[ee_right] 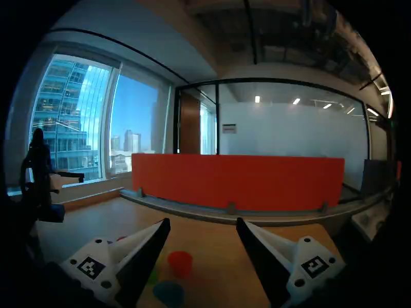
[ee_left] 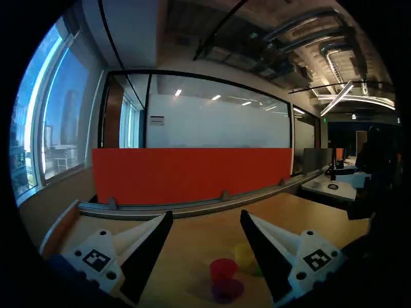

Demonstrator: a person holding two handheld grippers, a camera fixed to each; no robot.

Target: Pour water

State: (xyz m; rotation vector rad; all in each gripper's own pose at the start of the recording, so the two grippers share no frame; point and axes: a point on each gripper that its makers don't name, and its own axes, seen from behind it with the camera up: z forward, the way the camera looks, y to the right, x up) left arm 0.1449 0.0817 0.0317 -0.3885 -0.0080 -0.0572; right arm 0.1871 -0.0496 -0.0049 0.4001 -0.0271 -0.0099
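Both tongs are hanging above a wooden table (ee_left: 205, 241), pointing toward its far edge, where an orange divider (ee_left: 192, 174) runs the whole way along.

Left tongs (ee_left: 206, 212): jaws spread wide apart, nothing between them, not touching anything. In the left gripper view the cups sit on the table toward its near edge, low down in the gap between the two fingers. There's a red cup (ee_left: 223, 268), a yellow cup (ee_left: 244, 254) just beside it on the farther side, and a purple cup (ee_left: 227, 289) closest to the near edge, right up against the red one. Can't tell if there's anything in them.

Right tongs (ee_right: 203, 219): same deal, wide apart and holding nothing. In the right gripper view the red cup (ee_right: 180, 263) stands upright on the table below the gap, with a blue cup (ee_right: 168, 293) nearer the near edge. A green thing (ee_right: 153, 275) peeks out from behind one finger, too hidden to say what it is.

A big window (ee_right: 92, 123) with towers outside is off past the table's left side.
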